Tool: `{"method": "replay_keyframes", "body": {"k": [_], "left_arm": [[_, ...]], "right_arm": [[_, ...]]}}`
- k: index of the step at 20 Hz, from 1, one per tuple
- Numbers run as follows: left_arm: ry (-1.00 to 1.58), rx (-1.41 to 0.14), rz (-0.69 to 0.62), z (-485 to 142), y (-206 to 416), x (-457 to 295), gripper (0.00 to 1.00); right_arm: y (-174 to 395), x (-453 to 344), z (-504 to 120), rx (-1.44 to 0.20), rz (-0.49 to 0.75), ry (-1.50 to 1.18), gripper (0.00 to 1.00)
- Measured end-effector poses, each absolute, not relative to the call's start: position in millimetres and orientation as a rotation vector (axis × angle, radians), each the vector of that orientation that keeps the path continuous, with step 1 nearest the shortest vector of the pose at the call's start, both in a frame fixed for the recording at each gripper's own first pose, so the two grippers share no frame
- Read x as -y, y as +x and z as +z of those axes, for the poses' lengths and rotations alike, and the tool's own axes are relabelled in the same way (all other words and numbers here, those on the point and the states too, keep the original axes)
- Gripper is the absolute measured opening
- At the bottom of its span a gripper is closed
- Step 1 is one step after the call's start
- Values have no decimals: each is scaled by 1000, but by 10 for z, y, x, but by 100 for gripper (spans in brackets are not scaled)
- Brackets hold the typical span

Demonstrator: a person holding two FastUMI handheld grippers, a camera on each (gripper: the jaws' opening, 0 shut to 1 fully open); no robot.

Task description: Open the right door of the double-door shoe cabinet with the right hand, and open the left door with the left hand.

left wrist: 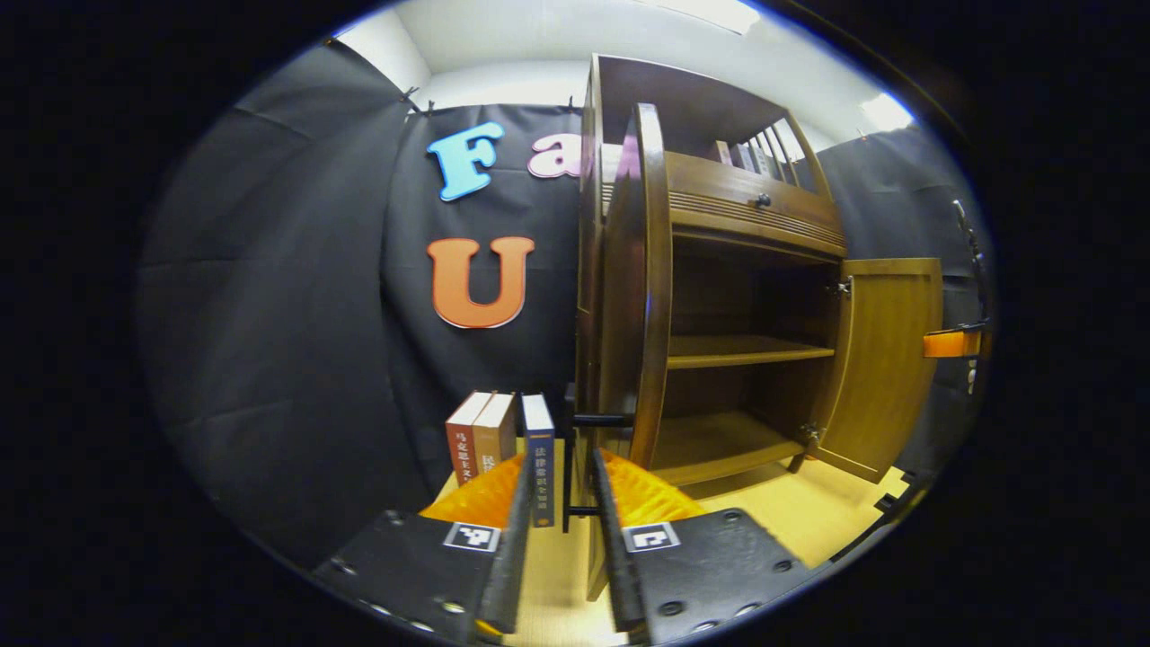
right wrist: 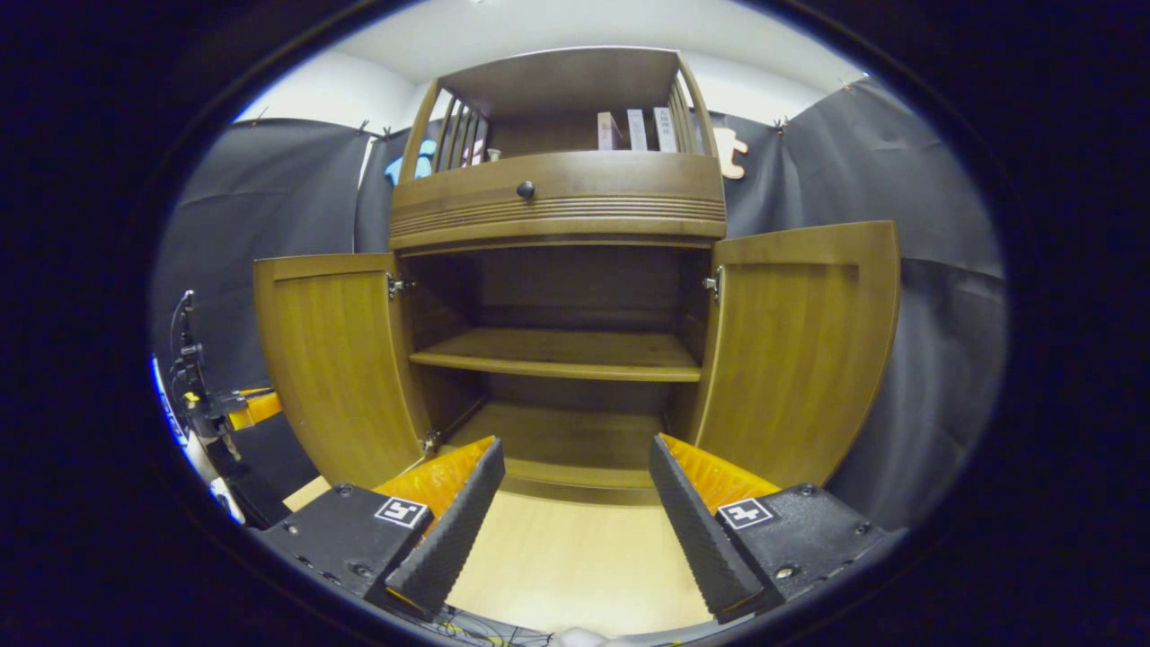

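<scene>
My left tongs (left wrist: 559, 539) sit narrowed around the dark bar handle (left wrist: 570, 467) of the left door (left wrist: 636, 296); the bar stands in the gap between the 2 fingers (left wrist: 514, 530), but I cannot tell whether both press on it. That door is swung out and seen nearly edge-on in the left gripper view, its edge just ahead of the tongs. Behind it, against the black cloth wall, 3 books (left wrist: 503, 440) stand upright on the pale surface (left wrist: 809, 512), near the cabinet's side. My right tongs (right wrist: 575, 512) are released, fingers spread wide with nothing between them, hanging above the pale surface (right wrist: 575, 557) in front of the shoe cabinet (right wrist: 557, 207). In the right gripper view both doors stand open: the left door (right wrist: 332, 359) and the right door (right wrist: 800, 350) flare outward to either side, exposing 1 middle shelf (right wrist: 557, 352) and the bottom board. Above the opening is a drawer front with 1 round knob (right wrist: 526, 190), and an upper rack holding a few upright books (right wrist: 636, 130). At the far left of this view, the other tongs (right wrist: 252, 409) appear beside the left door.
</scene>
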State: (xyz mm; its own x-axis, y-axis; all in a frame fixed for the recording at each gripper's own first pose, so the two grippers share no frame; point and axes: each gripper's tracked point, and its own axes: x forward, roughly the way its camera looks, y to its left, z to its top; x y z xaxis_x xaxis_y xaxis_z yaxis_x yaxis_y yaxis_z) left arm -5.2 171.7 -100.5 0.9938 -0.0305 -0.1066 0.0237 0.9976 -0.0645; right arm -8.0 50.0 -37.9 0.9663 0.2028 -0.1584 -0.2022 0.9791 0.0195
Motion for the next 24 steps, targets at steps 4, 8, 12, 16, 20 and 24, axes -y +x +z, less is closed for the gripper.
{"method": "replay_keyframes", "body": {"k": [4, 8, 12, 16, 20, 24], "left_arm": [[-40, -75, 68, -707, -254, -1702, 77], [-57, -26, 116, -314, -345, -1496, 96], [-96, -25, 78, -97, -249, -984, 95], [-75, -46, 9, -30, -80, -414, 95], [-67, -60, -71, -75, 50, 81, 95], [-66, -80, -113, -165, 96, 357, 95]], "right_arm": [[-29, -509, -320, -147, 210, 5, 100], [13, -526, -258, -130, 211, -1, 100], [23, -488, -215, -117, 197, 0, 100], [17, -372, -170, -104, 159, 14, 100], [4, -178, -190, -108, 102, 20, 100], [-21, 60, -207, -109, 35, 26, 100]]}}
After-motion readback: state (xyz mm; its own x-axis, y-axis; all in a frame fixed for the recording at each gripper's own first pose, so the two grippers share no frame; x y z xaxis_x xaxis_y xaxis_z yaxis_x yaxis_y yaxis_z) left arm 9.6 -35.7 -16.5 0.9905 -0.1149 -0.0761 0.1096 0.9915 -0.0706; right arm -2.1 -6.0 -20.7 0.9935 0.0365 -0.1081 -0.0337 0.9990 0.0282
